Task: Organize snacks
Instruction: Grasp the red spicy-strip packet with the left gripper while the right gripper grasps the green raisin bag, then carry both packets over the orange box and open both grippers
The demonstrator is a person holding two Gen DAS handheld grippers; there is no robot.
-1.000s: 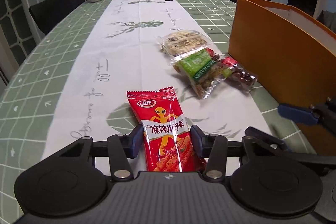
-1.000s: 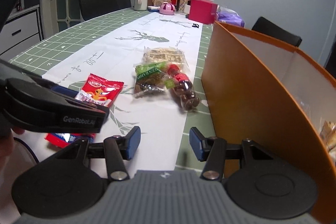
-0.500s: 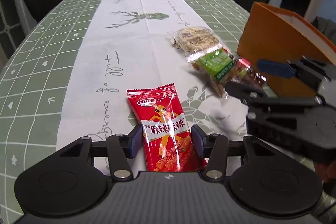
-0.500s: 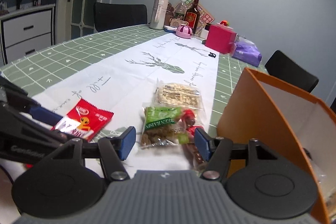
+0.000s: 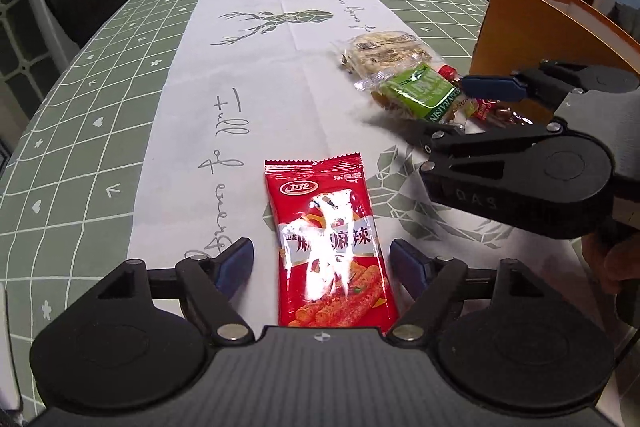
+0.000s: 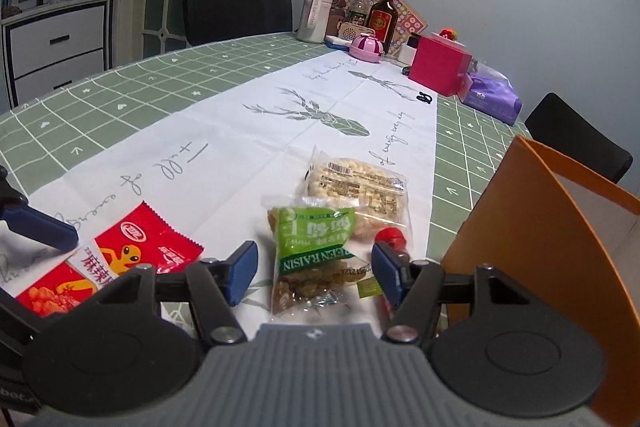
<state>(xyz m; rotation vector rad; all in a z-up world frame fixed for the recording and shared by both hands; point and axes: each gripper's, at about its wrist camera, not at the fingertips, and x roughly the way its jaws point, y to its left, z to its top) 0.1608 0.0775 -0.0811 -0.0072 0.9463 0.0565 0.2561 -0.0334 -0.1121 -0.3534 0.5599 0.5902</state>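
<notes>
Left gripper [image 5: 322, 263] has just been opening, pads clear of the red packet [image 5: 328, 247] lying flat between them; right gripper [image 6: 312, 273] spread around the green raisin bag [image 6: 314, 251] beside the orange box [image 6: 540, 247], probably lining up a pick

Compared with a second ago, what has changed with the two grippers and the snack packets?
The left gripper has just opened, letting go of the red snack packet, which lies between its pads untouched. The right gripper moved from the orange box to straddle the green raisin packet, jaws slightly wider. The packets stayed put.
</notes>
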